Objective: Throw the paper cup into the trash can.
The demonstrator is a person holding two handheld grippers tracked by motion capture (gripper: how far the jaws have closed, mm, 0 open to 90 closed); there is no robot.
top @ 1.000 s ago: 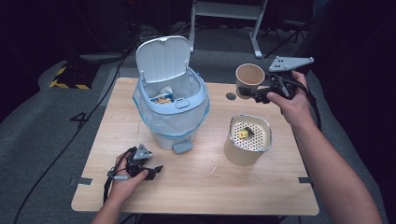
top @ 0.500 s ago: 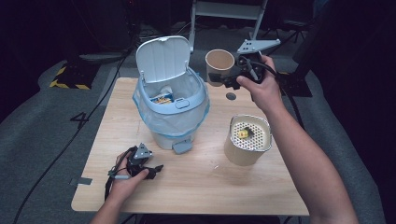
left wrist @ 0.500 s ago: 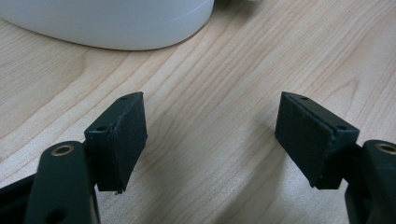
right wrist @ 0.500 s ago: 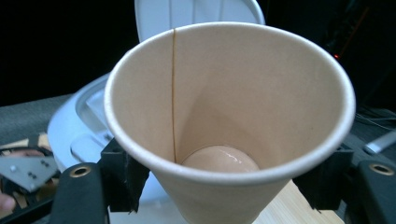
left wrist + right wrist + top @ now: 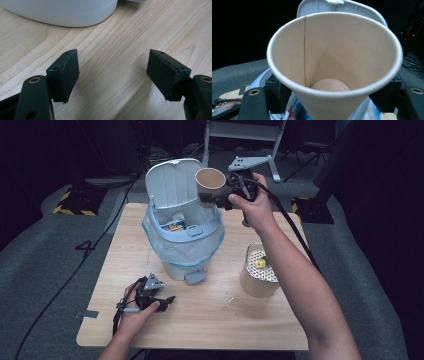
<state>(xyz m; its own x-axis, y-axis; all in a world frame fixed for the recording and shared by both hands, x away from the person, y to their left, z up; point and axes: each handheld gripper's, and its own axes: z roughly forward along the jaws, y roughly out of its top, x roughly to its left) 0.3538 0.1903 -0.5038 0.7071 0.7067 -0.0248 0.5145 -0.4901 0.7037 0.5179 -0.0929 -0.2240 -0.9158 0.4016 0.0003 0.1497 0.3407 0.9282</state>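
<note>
The tan paper cup (image 5: 210, 181) is up in the air, tilted, held over the rim of the pale blue plastic pedal bin (image 5: 185, 232) just in front of its raised lid (image 5: 172, 182). In the right gripper view the cup (image 5: 334, 57) gapes wide at the camera: one straight seam down its inner wall, a glossy patch on its round bottom, no print or writing to read on it. The right tool (image 5: 222, 199) has it clamped by the lower body, jaws either side of the paper; they have just been easing a little wider, yet the cup sits between them, gripped.

Below the cup, the bin wears a clear plastic liner (image 5: 167, 245) folded over its rim, and down inside lies a blue and yellow packet (image 5: 175, 225) whose lettering is too small to make out. A grey foot pedal (image 5: 195, 277) juts from the bin's base.

Over to the right on the light wooden worktop (image 5: 210, 320) stands a brown cardboard tub (image 5: 257, 285) with a white perforated top, a small yellow piece (image 5: 259, 263) lying on it.

Near the front edge, the left tool (image 5: 167, 300) rests low on the wood in the person's hand, jaws spread wide apart with nothing between them; in its own view the two black pads (image 5: 65, 72) frame bare wood grain, the bin's pale base just beyond.
</note>
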